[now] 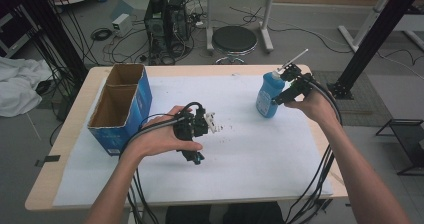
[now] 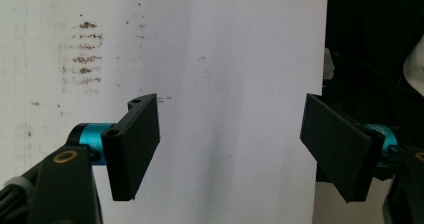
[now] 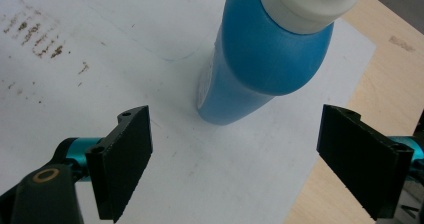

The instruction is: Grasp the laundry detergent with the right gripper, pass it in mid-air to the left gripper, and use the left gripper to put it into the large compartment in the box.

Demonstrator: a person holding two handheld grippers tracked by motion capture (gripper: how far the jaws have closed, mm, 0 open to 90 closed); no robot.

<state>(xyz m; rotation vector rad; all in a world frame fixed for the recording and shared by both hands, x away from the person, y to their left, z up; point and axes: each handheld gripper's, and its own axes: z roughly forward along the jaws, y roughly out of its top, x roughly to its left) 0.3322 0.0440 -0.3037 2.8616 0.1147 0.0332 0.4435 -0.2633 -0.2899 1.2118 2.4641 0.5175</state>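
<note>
My right gripper [image 3: 235, 159], jaws spread and empty, hovers just short of the blue bottle [image 3: 260, 59], which stands upright on the white sheet [image 1: 260, 149] at about two o'clock on the table [image 1: 65, 149]. My left gripper [image 2: 230, 144], likewise spread and holding nothing, hangs over bare sheet near centre. Risk: the bottle looks tall on a narrow base; closing high near the white cap [image 3: 310, 4], or nudging it with one jaw first, could tip it towards the table's three o'clock edge.
</note>
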